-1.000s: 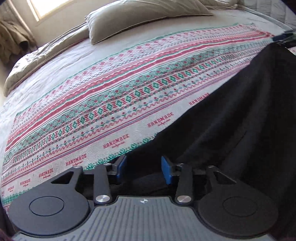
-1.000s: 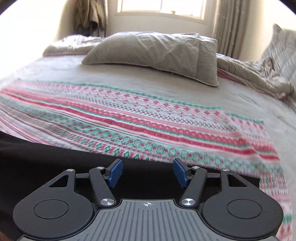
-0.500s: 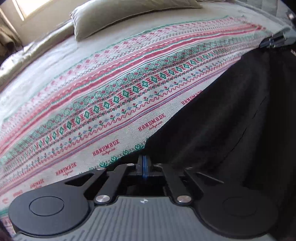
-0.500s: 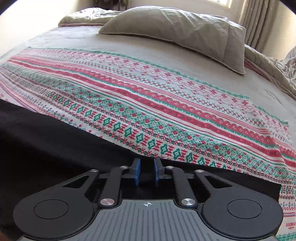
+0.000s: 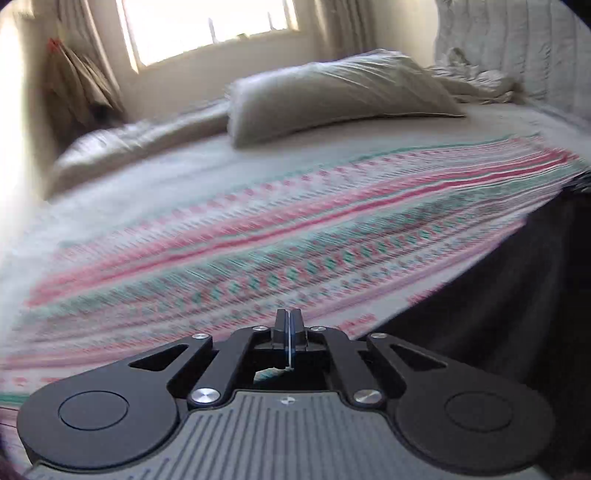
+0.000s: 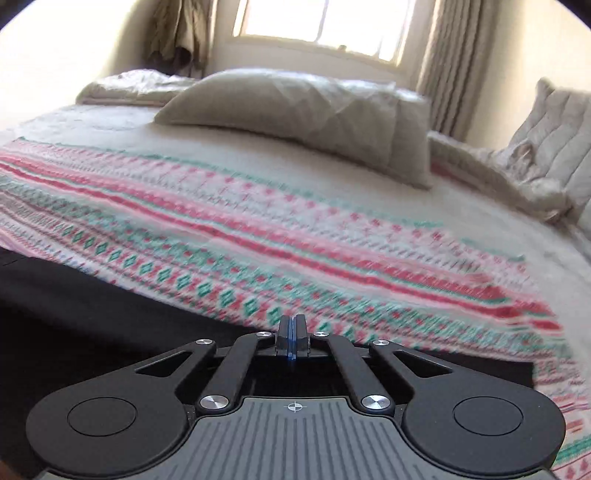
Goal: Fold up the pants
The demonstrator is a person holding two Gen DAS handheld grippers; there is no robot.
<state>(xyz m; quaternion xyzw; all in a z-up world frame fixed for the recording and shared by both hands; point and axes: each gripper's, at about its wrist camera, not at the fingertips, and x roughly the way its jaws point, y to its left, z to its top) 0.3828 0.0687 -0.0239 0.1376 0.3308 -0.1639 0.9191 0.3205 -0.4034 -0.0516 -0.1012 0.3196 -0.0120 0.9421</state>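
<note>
The black pants hang and spread at the lower right of the left wrist view, over the patterned blanket. In the right wrist view the pants fill the lower left and run under the gripper. My left gripper is shut, its blue pads pressed together on the pants' edge, lifted above the blanket. My right gripper is shut on the pants' edge too. The pinched cloth itself is mostly hidden under the fingers.
The red, green and white blanket covers the near half of the bed. A grey pillow lies beyond it, also in the right wrist view. Crumpled bedding sits at the right by the headboard. A window is behind.
Both grippers went from open to shut on the pants' edge. Both have since lifted and tilted up, so the pillow and window came into view; the scene is motion-blurred.
</note>
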